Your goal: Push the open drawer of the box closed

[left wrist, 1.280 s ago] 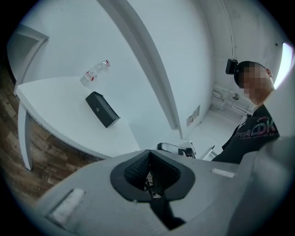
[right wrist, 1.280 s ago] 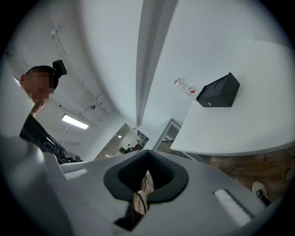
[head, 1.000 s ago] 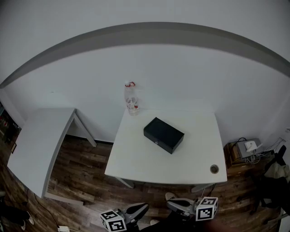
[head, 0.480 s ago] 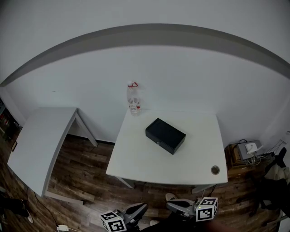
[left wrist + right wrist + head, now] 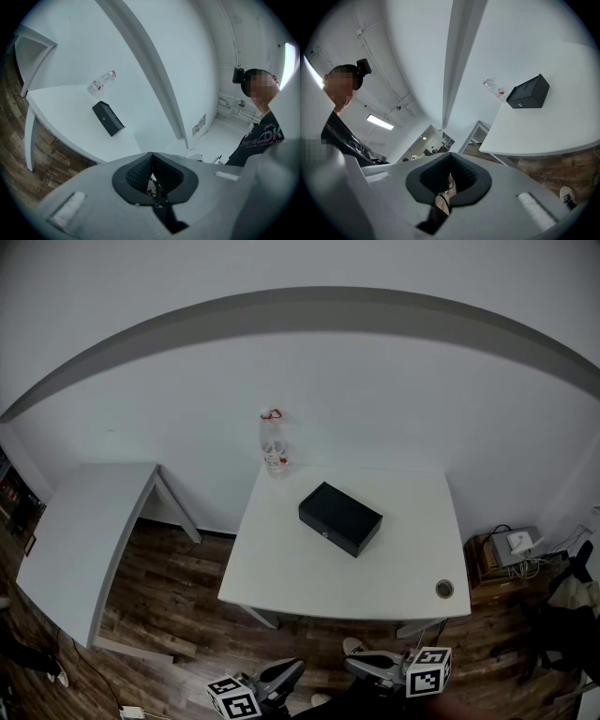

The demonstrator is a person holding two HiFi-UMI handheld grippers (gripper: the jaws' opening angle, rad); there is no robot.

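Note:
A black box [image 5: 339,518] lies at an angle on the white table [image 5: 291,573], and a small round knob on its front face points to the near left. No drawer visibly sticks out of it. Both grippers hang low in front of the table, far from the box. My left gripper [image 5: 292,671] and my right gripper [image 5: 354,663] have their jaws together, with nothing held. The left gripper view shows its shut gripper [image 5: 151,155] and the box [image 5: 108,118] far off. From the right gripper [image 5: 450,157], the box [image 5: 528,92] is also distant.
A clear plastic bottle [image 5: 272,444] with a red cap stands at the table's back edge. A small round object [image 5: 443,590] sits near the front right corner. A second white table [image 5: 75,540] stands at the left. Devices and cables [image 5: 511,547] lie on the floor at the right.
Only the head view has swayed slightly. The box, the bottle and both grippers stay where they were.

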